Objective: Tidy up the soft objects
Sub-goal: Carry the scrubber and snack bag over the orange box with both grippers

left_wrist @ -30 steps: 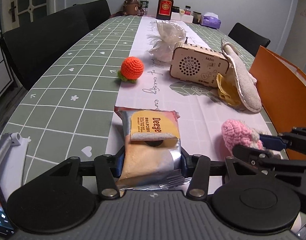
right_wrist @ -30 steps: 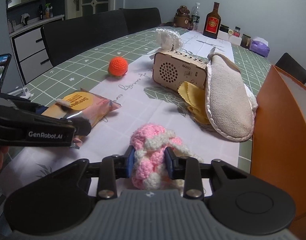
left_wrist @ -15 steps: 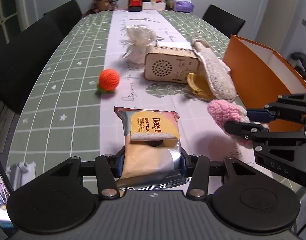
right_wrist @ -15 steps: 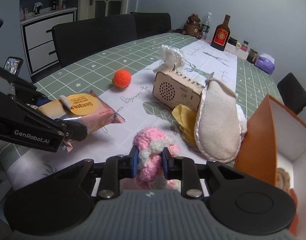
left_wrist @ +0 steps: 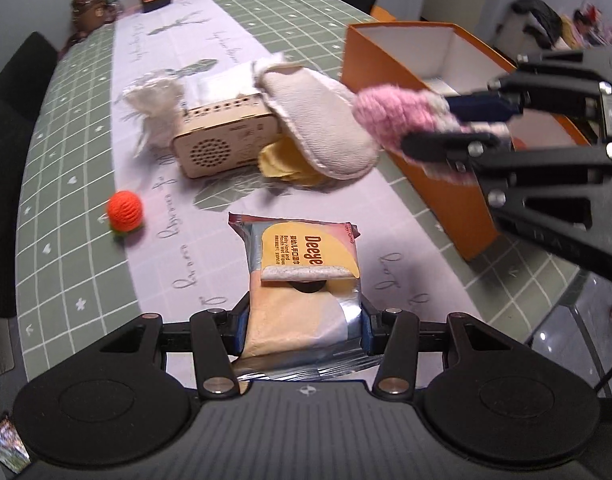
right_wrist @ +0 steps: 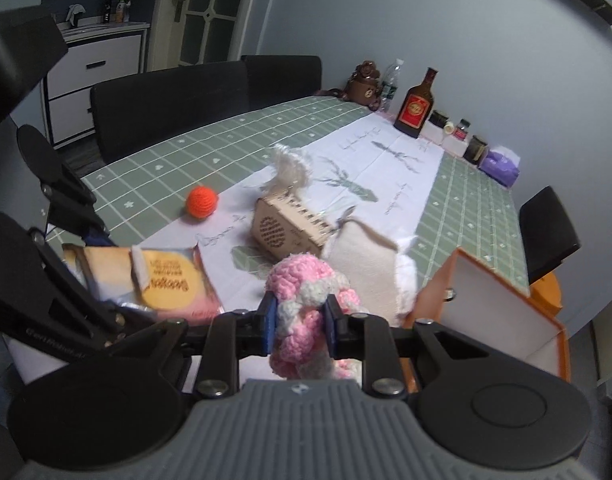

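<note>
**Orange box beside both loaded grippers**

Orange box (left_wrist: 422, 136) stood open-topped on the checked tablecloth (left_wrist: 65, 184), at the table's right edge. Between it and the wooden radio (left_wrist: 225, 144) lay a beige slipper (left_wrist: 322, 136) over a yellow cloth (left_wrist: 281, 168). An orange crocheted ball (left_wrist: 125, 212) sat well apart on the left.

The left gripper (left_wrist: 301, 330) pointed steeply downward, jaws clamped on a wipes pack (left_wrist: 306, 272) held above the table. The right gripper (right_wrist: 299, 326) was closed on a pink crocheted toy (right_wrist: 306, 296), raised near the box rim.

The pack label read "Deeye".
</note>
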The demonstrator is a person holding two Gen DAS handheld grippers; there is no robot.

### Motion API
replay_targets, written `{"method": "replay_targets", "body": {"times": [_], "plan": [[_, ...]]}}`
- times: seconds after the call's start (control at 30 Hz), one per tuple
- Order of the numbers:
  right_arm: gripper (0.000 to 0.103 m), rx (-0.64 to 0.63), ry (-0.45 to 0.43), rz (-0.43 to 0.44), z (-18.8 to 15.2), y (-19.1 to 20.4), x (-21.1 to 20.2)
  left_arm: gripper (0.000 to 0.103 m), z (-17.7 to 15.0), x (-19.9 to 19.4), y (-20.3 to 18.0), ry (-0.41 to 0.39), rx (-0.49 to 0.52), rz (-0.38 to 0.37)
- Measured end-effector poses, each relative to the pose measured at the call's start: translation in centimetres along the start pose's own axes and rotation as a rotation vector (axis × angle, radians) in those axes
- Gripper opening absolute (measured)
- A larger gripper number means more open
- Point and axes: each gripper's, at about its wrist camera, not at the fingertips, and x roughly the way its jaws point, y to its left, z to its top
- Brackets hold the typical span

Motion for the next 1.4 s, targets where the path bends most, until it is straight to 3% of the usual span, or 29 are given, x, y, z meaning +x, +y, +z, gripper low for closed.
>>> {"method": "replay_targets", "body": {"times": [0.23, 0.6, 0.73, 1.03, 1.4], "plan": [[0.023, 0.013, -0.016, -0.078, 0.7, -4.4, -2.0, 0.056, 4.2, -1.1, -2.7, 0.026, 0.09, -0.04], [0.023, 0.105, 0.039, -0.176, -1.2, -12.0, -2.8, 0.056, 12.6, -2.4, -9.1, -0.067, 0.219, -0.083], [0.023, 0.144, 0.104, -0.187, -3.1, -14.5, -1.3, 0.056, 15.6, -0.1, -11.1, -0.049, 0.261, -0.069], [0.023, 0.205, 0.241, -0.162, -7.0, -18.2, 3.1, 0.056, 19.7, 7.2, -14.8, 0.092, 0.382, -0.067], [0.023, 0.167, 0.322, -0.095, -8.9, -19.1, 6.9, 0.056, 21.6, 14.4, -14.7, 0.225, 0.373, -0.026]]}}
